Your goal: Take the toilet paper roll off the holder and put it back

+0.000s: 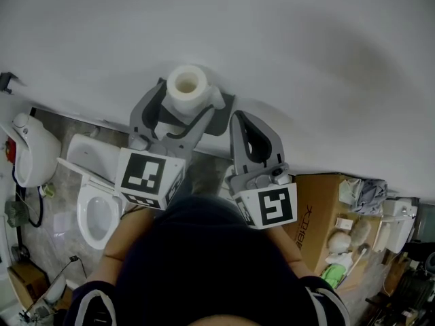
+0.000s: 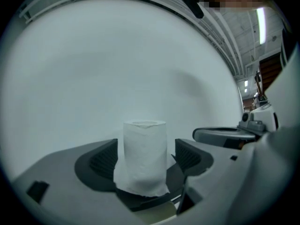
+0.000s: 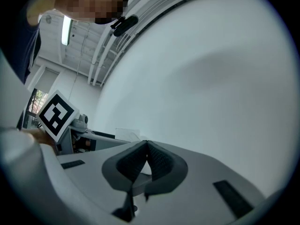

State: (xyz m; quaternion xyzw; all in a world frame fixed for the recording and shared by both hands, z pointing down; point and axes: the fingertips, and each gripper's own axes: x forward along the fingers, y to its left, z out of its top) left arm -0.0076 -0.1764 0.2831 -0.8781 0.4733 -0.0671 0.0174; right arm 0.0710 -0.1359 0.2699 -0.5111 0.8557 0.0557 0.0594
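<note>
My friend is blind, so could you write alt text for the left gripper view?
A white toilet paper roll stands upright between the two dark pads of the left claw, against a plain white wall.

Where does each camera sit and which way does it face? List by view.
Head view: on the person's head, aimed steeply down the white wall; shows the person's arms, left gripper and right gripper.
Left gripper view: rides the left gripper, facing the wall; toilet paper roll stands between its open jaws.
Right gripper view: rides the right gripper, facing the wall; its jaws are shut, empty.
Shared: head and left gripper views show the roll.
</note>
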